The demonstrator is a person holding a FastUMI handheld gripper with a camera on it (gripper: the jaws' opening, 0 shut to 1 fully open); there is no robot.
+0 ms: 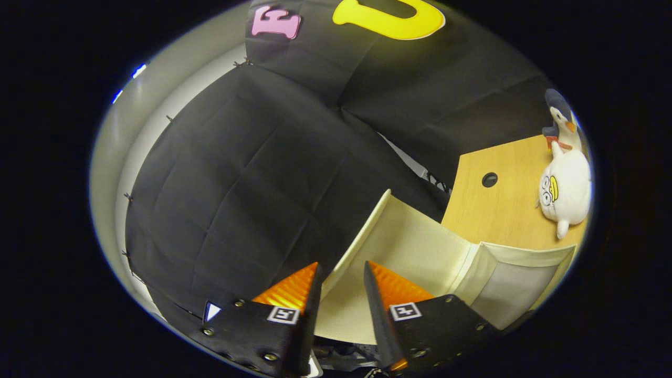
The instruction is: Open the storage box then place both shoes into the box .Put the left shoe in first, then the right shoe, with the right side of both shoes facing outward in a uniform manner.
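Here, the tongs [341,273] stand part-open astride the raised lid [367,231] of the cream storage box [504,283], the lid's edge running up between the two fingers; whether either finger presses on it cannot be told. The box sits on the wooden table [504,199], near a white plush duck [564,191] and well apart from the black booth wall [252,173]. Judging by the lifted lid, opening appears under way; both shoes remain to be placed, left one first.
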